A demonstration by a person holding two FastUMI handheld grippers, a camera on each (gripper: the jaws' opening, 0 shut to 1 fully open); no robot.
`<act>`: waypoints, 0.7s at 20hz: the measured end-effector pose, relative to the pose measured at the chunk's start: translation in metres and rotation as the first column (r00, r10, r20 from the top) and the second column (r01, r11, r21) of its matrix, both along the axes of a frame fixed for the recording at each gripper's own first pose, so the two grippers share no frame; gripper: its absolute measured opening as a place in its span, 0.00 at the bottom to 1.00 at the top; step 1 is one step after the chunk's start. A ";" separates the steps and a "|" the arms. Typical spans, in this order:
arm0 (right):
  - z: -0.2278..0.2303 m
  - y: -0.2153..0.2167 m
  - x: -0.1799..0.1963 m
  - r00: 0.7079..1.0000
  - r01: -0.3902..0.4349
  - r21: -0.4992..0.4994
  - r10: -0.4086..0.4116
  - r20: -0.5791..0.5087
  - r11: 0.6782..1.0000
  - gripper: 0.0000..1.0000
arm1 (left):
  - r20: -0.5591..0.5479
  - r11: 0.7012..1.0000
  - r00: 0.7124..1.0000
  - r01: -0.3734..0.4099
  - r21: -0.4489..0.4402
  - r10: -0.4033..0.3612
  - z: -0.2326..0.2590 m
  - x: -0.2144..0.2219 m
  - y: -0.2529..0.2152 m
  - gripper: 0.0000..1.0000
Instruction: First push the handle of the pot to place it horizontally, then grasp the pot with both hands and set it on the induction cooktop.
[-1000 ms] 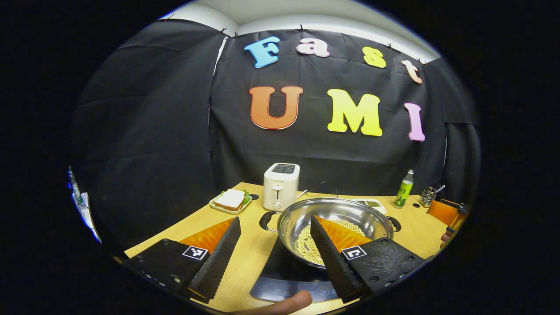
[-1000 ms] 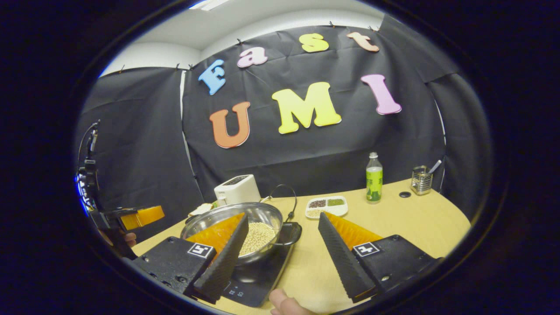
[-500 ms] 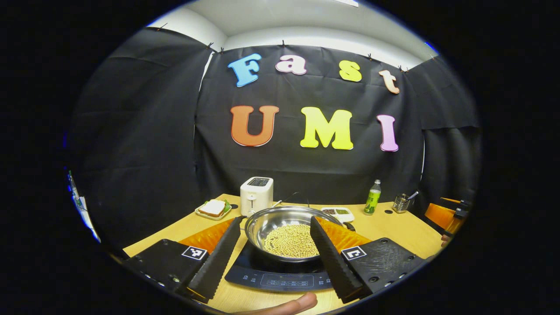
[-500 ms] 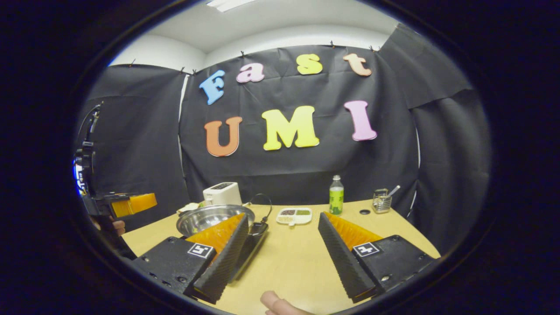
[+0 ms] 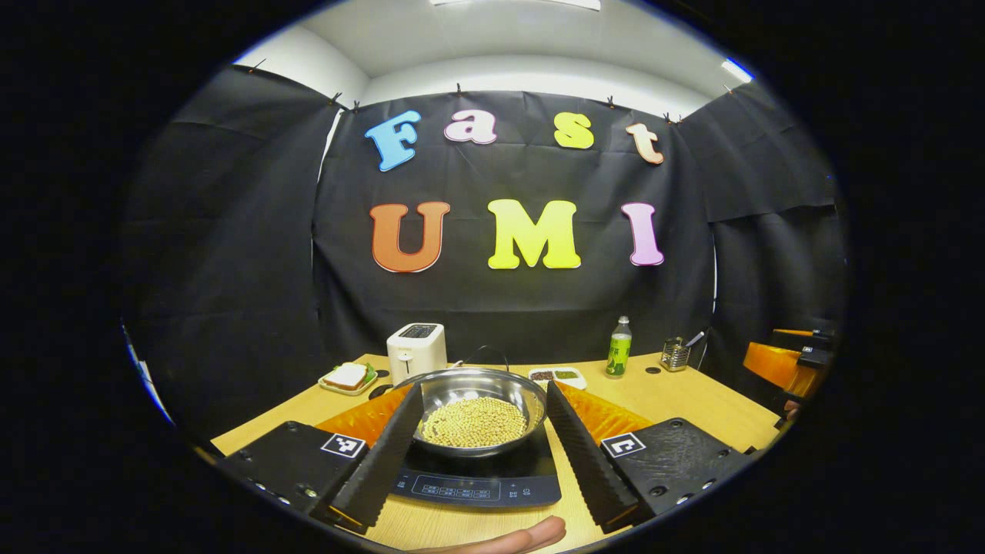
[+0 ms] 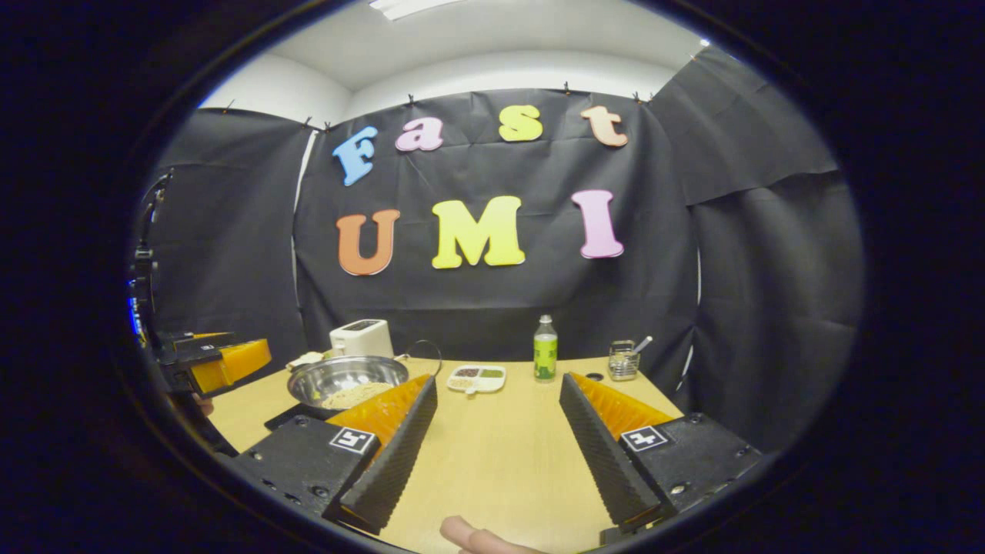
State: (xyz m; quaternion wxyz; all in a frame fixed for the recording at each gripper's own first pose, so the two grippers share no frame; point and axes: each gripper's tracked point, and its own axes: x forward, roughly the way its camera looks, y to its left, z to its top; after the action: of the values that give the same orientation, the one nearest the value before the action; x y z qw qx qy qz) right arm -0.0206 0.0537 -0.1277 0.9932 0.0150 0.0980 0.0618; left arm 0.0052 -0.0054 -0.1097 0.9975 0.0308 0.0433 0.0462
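Note:
A steel pot [image 5: 477,404] holding pale beans rests on the black induction cooktop [image 5: 477,485] on the wooden table. In the left gripper view it sits just beyond and between the fingertips of my left gripper [image 5: 483,389], which is open and touches nothing. The pot's side handles are hidden behind the fingers. In the right gripper view the pot [image 6: 346,378] and cooktop [image 6: 286,419] lie off to the left. My right gripper [image 6: 498,382] is open over bare table. The other gripper [image 6: 219,362] hangs at the far left edge.
A white toaster [image 5: 416,350] and a sandwich plate [image 5: 348,377] stand behind the pot on the left. A divided dish [image 5: 558,376], a green bottle [image 5: 617,358] and a utensil holder [image 5: 676,354] line the back right. A fingertip [image 5: 523,537] shows at the bottom.
Both grippers have drawn back from the pot and levelled out. The pot stays on the cooktop. The left gripper's finger no longer reaches over the pot's rim.

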 end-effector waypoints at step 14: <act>0.070 -0.043 -0.051 0.980 0.109 -0.022 -0.103 0.172 0.994 0.97 | 0.113 0.991 0.990 0.098 -0.092 -0.087 0.059 -0.040 -0.045 0.95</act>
State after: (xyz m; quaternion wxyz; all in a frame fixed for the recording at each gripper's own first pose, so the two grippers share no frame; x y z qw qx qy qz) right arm -0.0718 0.0108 -0.0577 0.9999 -0.0006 0.0128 0.0083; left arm -0.0350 -0.0508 -0.0508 0.9998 -0.0183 -0.0106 -0.0008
